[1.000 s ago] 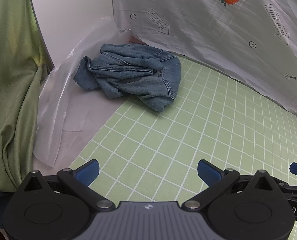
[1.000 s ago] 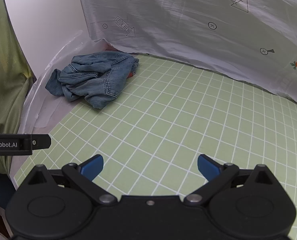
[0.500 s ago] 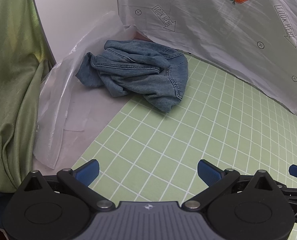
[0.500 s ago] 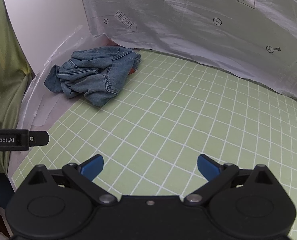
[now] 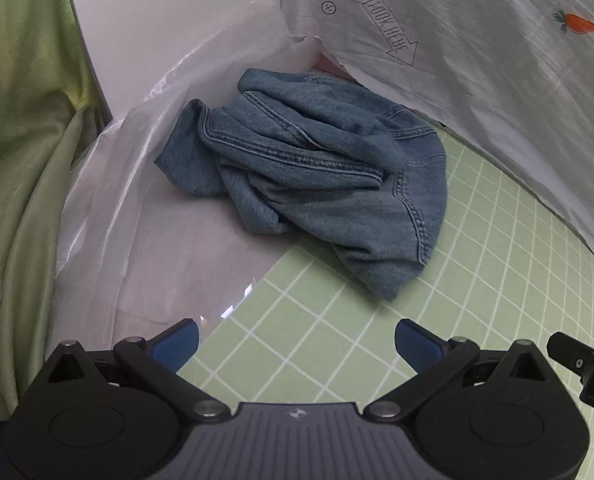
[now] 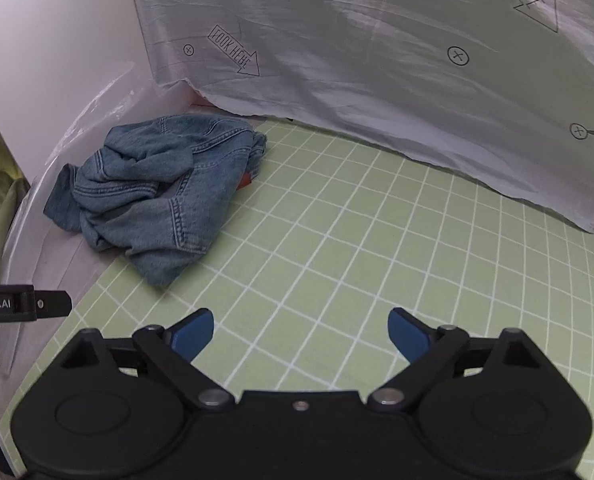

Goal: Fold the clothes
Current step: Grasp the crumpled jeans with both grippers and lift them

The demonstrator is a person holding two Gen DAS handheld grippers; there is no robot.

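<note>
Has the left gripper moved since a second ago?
Yes. The left gripper has closed in on the crumpled denim garment, which looms larger and nearer its fingers, while the garment lies unchanged on the green grid mat.

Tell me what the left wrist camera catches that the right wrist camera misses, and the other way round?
Only the left view shows the whole orange carrot print on the white sheet, the wide green curtain, and the left gripper, open and empty. Only the right view shows a small red patch under the denim's edge and the right gripper, jaws closing on nothing. Both show the crumpled denim garment, the green grid mat, the clear plastic and the sheet's arrow print.
</note>
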